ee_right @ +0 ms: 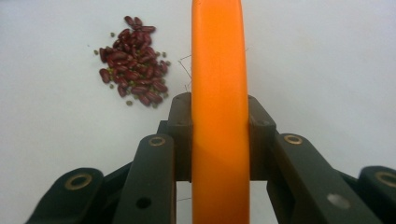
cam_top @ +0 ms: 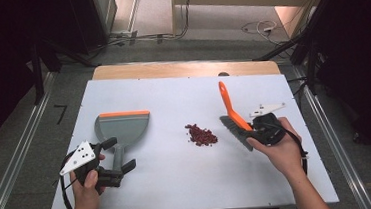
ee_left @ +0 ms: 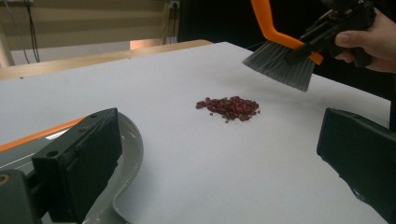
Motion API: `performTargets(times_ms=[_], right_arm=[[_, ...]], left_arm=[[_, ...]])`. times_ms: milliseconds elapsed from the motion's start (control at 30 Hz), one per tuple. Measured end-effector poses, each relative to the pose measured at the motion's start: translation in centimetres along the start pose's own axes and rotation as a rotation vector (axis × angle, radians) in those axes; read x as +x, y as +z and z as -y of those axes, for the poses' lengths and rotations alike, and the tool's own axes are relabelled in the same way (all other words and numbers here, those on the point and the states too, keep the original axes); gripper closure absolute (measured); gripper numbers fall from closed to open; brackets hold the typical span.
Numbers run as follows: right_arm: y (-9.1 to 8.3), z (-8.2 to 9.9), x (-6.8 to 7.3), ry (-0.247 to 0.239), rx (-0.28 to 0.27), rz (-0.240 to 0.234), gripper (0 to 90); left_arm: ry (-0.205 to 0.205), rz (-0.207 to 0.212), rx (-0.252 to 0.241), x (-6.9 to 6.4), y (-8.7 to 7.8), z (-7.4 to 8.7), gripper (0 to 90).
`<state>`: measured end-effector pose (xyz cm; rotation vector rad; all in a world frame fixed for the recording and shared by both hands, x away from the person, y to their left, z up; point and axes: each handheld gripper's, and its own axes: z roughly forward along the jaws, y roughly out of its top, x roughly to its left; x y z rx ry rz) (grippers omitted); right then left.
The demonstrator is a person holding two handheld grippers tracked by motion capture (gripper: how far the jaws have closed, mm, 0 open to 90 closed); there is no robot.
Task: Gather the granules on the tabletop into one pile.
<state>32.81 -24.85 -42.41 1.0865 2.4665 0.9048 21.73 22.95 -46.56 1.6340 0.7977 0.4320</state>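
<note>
- On the white table (cam_top: 180,185), a sweeping job was judged to be at its start: the beans (cam_top: 201,135) lay in one untouched heap near the middle, between dustpan (cam_top: 122,125) and brush (cam_top: 234,118).
- The brush was held by the right gripper (cam_top: 255,129), its jaws clamped from both sides on the orange handle (ee_right: 217,116); the bristles (ee_left: 280,63) were seen raised off the table, just right of the heap in the high view.
- The left gripper (cam_top: 115,157) was seen with its jaws spread wide on either side of the dustpan's handle, and no squeeze on it could be made out.
- The dustpan was lying flat, well apart from the beans, with its orange lip turned to the far edge and not toward the heap.
- The next move was judged to call for the dustpan to be gripped, turned and set with its lip against the heap, and the bristles lowered behind the beans.
- The beans were small, dark red, glossy and oval, with a few paler specks among them; rolling was thought likely.
- The bristles were grey, fine and fanned; the handle was smooth, curved plastic; the dustpan was a grey, shallow plastic scoop.
</note>
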Motion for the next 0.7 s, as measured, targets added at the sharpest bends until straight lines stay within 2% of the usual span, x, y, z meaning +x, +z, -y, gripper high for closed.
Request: performTargets(times_ms=[233, 400, 533, 700], right_arm=[[-2.6, 3.9, -2.0, 0.091, -0.084, 0.006, 68.2], [-4.3, 6.7, -3.4, 0.174, -0.156, -0.03, 68.2], [-4.4, 8.0, -3.8, 0.204, -0.153, -0.033, 68.2], [-4.3, 8.1, -4.0, 0.209, -0.155, -0.035, 68.2]], left_arm=[[0.004, -0.005, 0.0, 0.1, 0.0, 0.0, 1.0], [0.006, -0.01, 0.0, 0.1, -0.1, 0.1, 1.0], [0.017, -0.009, 0.004, 0.1, 0.0, 0.1, 1.0], [0.02, -0.01, 0.001, 0.1, -0.1, 0.0, 1.0]])
